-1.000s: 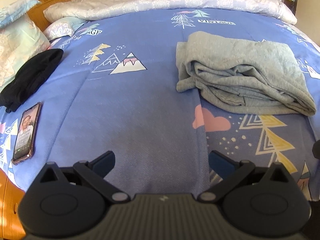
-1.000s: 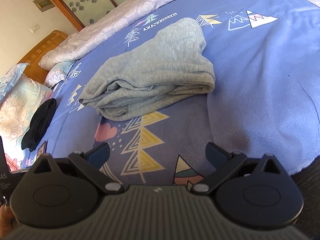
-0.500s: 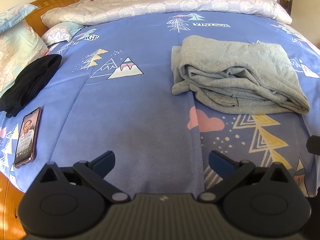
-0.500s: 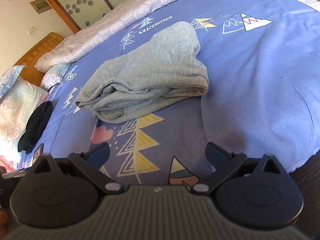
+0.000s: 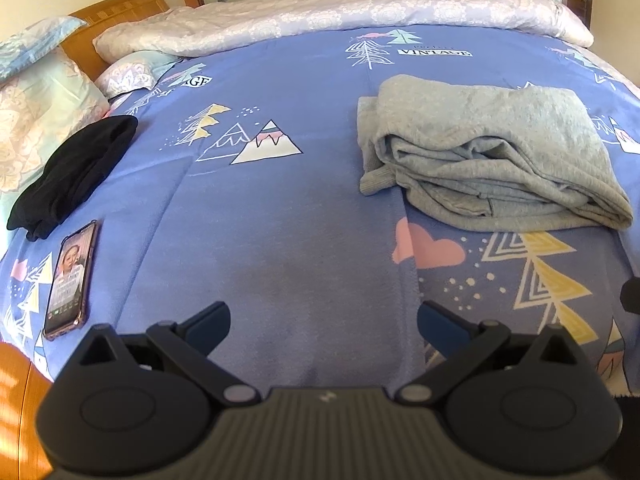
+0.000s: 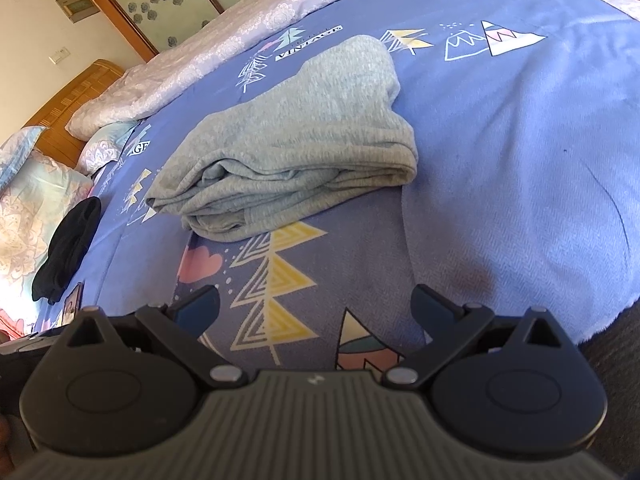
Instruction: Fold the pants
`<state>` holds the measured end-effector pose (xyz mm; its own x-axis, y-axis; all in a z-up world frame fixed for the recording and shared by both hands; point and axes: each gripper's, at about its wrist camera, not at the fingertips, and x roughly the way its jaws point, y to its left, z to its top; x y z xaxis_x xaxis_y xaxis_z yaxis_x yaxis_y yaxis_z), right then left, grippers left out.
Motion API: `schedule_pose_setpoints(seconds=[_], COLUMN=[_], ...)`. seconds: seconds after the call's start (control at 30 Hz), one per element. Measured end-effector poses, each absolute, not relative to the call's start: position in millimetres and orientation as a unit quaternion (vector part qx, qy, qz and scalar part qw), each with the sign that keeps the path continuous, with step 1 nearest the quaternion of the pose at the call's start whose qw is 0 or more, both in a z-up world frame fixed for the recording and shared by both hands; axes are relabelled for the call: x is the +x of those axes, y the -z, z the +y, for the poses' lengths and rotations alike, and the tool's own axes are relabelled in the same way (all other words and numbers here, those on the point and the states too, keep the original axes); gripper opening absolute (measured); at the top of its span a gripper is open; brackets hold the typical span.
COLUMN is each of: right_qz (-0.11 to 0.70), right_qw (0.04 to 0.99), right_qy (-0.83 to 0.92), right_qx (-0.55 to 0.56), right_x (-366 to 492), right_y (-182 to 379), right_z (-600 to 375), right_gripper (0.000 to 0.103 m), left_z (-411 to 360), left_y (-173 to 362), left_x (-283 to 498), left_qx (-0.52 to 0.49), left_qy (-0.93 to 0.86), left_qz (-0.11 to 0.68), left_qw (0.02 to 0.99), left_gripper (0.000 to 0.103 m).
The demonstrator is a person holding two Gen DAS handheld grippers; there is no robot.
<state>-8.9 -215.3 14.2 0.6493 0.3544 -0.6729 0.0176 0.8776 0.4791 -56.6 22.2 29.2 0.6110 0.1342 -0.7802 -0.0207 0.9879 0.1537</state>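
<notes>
Left wrist view first: the left gripper (image 5: pixel 323 319) hangs low over the near edge of the blue bedsheet (image 5: pixel 280 200), fingers spread wide and holding nothing, well apart from the grey pants (image 5: pixel 492 152). The pants lie as a stacked bundle on the right half of the bed, long axis running left to right, layered open edges facing the camera and the smooth fold at the far side. A phone (image 5: pixel 68 276) and a black garment (image 5: pixel 76 168) sit off to the left, clear of the work. Over to the right wrist view: the right gripper (image 6: pixel 316 306) is likewise wide apart and empty, back near the bed's edge. Here the pants (image 6: pixel 304 128) run diagonally, lower left to upper right. Judging by both tools standing off, the fold looks finished.
</notes>
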Motion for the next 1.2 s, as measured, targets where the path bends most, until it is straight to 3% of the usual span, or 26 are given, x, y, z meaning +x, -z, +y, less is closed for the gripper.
schedule_pose_setpoints(seconds=[1.2], right_qz=[0.432], right_qw=[0.862], right_qy=[-0.099], right_qx=[0.247], right_x=[-7], right_y=[-1], right_z=[-226], right_gripper=[0.103], left_z=[11], left_y=[-8], left_x=[-56], left_qx=[0.075], left_qy=[0.012], left_qz=[0.504], left_qw=[0.860], left_gripper=[0.103])
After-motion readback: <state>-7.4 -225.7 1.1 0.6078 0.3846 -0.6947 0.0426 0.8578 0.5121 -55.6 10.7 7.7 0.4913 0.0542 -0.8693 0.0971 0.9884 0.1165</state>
